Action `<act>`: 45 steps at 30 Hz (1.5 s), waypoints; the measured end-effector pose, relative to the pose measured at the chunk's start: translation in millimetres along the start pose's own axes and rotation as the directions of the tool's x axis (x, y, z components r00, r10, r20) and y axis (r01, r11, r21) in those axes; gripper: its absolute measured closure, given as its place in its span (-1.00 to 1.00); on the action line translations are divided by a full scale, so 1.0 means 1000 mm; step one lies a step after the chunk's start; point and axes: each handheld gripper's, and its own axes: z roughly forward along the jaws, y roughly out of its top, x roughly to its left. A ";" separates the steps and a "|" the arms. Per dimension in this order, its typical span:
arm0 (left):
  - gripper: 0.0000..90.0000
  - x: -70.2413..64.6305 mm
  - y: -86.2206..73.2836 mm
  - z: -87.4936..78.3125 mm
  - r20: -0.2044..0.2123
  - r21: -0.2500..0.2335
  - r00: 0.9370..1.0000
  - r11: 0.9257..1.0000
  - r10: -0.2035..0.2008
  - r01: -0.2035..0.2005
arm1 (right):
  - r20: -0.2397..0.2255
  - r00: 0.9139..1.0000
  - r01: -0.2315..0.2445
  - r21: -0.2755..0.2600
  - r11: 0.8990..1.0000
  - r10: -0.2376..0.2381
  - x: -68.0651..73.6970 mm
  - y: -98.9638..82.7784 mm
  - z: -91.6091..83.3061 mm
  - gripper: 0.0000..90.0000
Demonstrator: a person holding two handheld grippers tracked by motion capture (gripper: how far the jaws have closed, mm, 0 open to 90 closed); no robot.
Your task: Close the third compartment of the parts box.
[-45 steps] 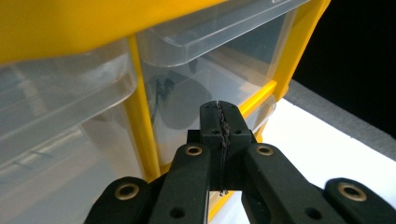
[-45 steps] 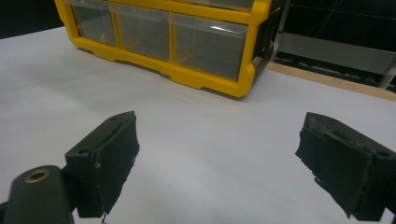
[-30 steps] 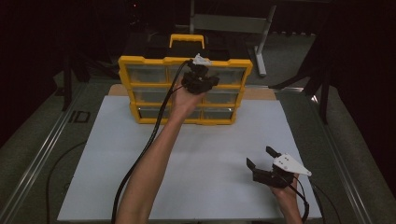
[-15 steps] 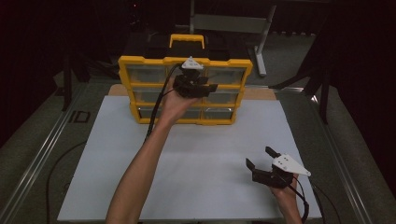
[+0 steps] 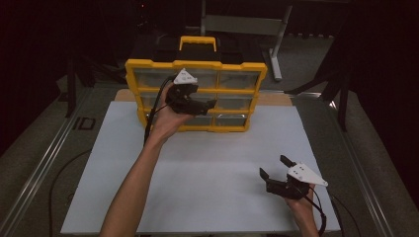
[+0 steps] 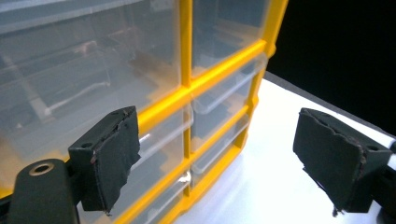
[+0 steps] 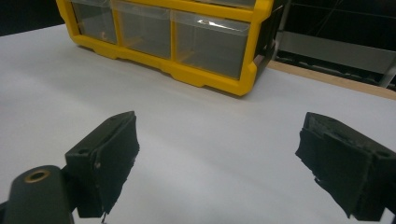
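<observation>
Yellow drawer cabinet (image 5: 195, 64), far centre. Left gripper (image 5: 210, 104) just before its clear drawers (image 6: 93, 70), jaws just opened wide, empty. Right gripper (image 5: 274, 168) near right, agape, empty.

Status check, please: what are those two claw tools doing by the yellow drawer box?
Left gripper at drawer cabinet, jaws just opened, nothing between. Right gripper open, off the white board. Nothing in the way.

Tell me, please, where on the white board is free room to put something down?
The white board is bare between the yellow drawer cabinet and the right gripper, and along its left edge. It is crowded close before the cabinet, where the left gripper hangs with open jaws.
</observation>
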 end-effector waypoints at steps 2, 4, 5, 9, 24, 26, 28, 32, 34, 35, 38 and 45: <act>-0.78 0.000 -0.008 -0.004 0.003 -0.003 1.000 1.000 0.004 -0.004 | -0.001 1.000 0.001 0.000 1.000 -0.001 0.001 0.000 0.000 -0.74; -0.80 -0.001 -0.014 -0.007 0.003 -0.005 1.000 1.000 0.002 -0.002 | 0.000 1.000 0.004 0.000 1.000 -0.004 0.001 0.000 0.000 -0.74; -0.83 -0.001 -0.017 -0.009 0.000 -0.005 1.000 1.000 0.003 -0.003 | -0.001 1.000 0.005 0.000 1.000 -0.005 0.001 0.000 0.000 -0.74; -0.87 -0.005 -0.035 -0.017 -0.039 -0.020 0.999 1.000 0.003 -0.004 | -0.004 1.000 0.004 0.000 1.000 -0.004 0.002 0.000 0.001 -0.74; -0.99 -0.003 -0.107 -0.039 -0.050 -0.025 0.998 0.999 -0.032 0.030 | -0.016 1.000 0.007 0.004 1.000 -0.007 0.005 -0.001 0.003 -0.74; -1.00 -0.003 -0.116 -0.041 -0.055 -0.015 0.998 1.000 -0.026 0.025 | -0.018 1.000 0.008 0.004 1.000 -0.008 0.005 -0.001 0.003 -0.74; -1.00 -0.004 -0.122 -0.043 -0.055 -0.008 0.998 1.000 -0.025 0.025 | -0.019 1.000 0.011 0.005 1.000 -0.011 0.005 -0.001 0.004 -0.74; -1.00 -0.007 -0.145 -0.050 -0.064 -0.015 0.998 1.000 -0.024 0.023 | -0.022 1.000 0.014 0.001 1.000 -0.014 0.006 -0.001 0.005 -0.75; -1.00 -0.009 -0.155 -0.053 -0.088 -0.032 0.996 0.999 -0.031 0.029 | -0.025 1.000 0.012 0.002 1.000 -0.012 0.007 -0.002 0.005 -0.75; -1.00 -0.009 -0.161 -0.054 -0.092 -0.045 0.995 0.998 -0.038 0.034 | -0.025 1.000 0.014 0.003 1.000 -0.014 0.007 -0.002 0.005 -0.75; -1.00 -0.011 -0.177 -0.057 -0.087 -0.043 0.995 0.998 -0.052 0.049 | -0.033 0.999 0.010 -0.006 1.000 -0.010 0.006 -0.002 0.005 -0.75; -1.00 -0.020 -0.204 -0.069 -0.062 -0.031 0.997 0.998 -0.049 0.047 | -0.038 0.999 0.014 -0.018 1.000 -0.014 0.002 -0.004 0.004 -0.76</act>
